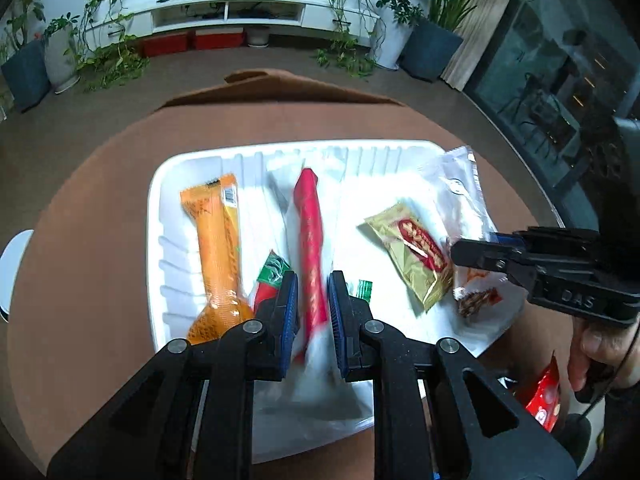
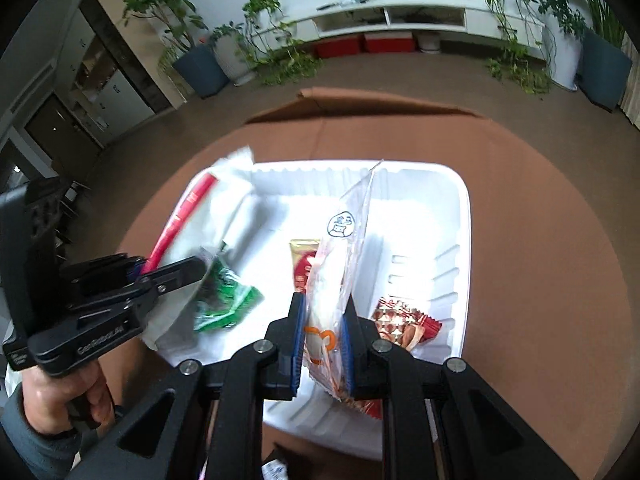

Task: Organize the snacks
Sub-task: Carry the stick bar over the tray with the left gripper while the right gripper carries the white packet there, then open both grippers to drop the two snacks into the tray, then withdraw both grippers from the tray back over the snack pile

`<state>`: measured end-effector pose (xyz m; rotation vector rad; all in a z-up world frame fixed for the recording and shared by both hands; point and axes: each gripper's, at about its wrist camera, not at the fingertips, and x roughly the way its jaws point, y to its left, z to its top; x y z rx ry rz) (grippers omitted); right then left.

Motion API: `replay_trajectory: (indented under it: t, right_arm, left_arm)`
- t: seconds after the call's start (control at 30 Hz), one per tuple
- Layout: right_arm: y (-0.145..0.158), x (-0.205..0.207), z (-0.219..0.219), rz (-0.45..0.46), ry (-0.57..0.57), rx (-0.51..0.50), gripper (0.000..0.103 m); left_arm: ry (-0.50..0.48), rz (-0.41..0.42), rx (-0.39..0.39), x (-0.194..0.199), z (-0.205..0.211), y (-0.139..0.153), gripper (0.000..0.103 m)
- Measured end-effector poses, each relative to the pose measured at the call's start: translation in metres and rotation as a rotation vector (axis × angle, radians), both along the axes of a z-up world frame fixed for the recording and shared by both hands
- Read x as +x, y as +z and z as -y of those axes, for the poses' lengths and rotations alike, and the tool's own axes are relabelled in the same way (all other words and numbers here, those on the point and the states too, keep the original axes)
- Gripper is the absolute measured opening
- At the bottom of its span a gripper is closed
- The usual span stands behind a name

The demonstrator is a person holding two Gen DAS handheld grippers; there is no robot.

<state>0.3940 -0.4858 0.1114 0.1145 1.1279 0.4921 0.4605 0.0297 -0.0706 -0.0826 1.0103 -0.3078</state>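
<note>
Snacks: a mixed lot, mostly in a white tray point(image 1: 160, 184) on a round brown bench point(image 1: 80, 200). Contents seen from the left wrist: orange pack point(image 1: 218, 248) at the tray's left side; green-and-red sachet point(image 1: 272, 276) just beside it; gold pack point(image 1: 416, 256) right of centre. One further item, a red-and-gold wrapped sweet point(image 2: 404, 320), lies by the right wall in the right wrist view. Left gripper point(image 1: 313, 304): jaws closed on a red stick pack point(image 1: 310, 240) in a clear white sleeve, held over the tray's middle. Right gripper point(image 2: 323, 336): jaws closed on a clear pouch point(image 2: 340, 248) with orange print, held edgewise over the tray's near right part. A red packet point(image 1: 544, 396) lies outside the tray near the bench's edge, beside the hand point(image 1: 600, 352) on the right gripper. Risks: both held packs are slick film gripped near one end, so either could slide free or swing; releasing too high could let a pack bounce off the ribbed wall or land on the gold pack; the two grippers stand near each other, and a crossing move could knock them together. Room: open floor in the tray's centre and right rear; bench margin is narrow on the near side, broad beyond the tray.
</note>
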Motion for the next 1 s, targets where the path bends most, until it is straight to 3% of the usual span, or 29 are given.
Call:
replay_trajectory:
  t: [0.4,0.47,0.6,0.77,0.87,0.9,0.93,1.0]
  right_arm:
    - [-0.019,0.007,0.008,-0.017,-0.014,-0.048,0.019]
    - [-0.02,0.008,0.011,-0.017,-0.021,-0.042,0.024]
    - [-0.021,0.009,0.012,-0.011,-0.022,-0.043,0.027]
    - [-0.018,0.005,0.014,0.006,-0.028,-0.039,0.044]
    - [-0.008,0.002,0.016,0.035,-0.038,-0.036,0.051]
    - [-0.002,0.0,0.017,0.049,-0.041,-0.029,0.052]
    - [0.004,-0.003,0.019,0.066,-0.045,-0.022,0.056]
    - [0.021,-0.01,0.023,0.111,-0.056,-0.003,0.062]
  left_arm:
    - [0.001,-0.008,-0.011,-0.012,0.008,-0.023,0.015]
    - [0.004,-0.006,-0.006,-0.01,0.011,-0.02,0.015]
    - [0.003,-0.004,-0.003,-0.011,0.012,-0.018,0.015]
    - [0.001,0.005,0.001,-0.013,0.012,-0.016,0.019]
    - [0.015,0.021,0.0,-0.016,0.009,-0.01,0.041]
    - [0.019,0.029,-0.001,-0.017,0.008,-0.007,0.064]
    - [0.022,0.04,-0.002,-0.019,0.007,-0.004,0.077]
    - [0.017,0.062,-0.001,-0.025,0.007,0.006,0.079]
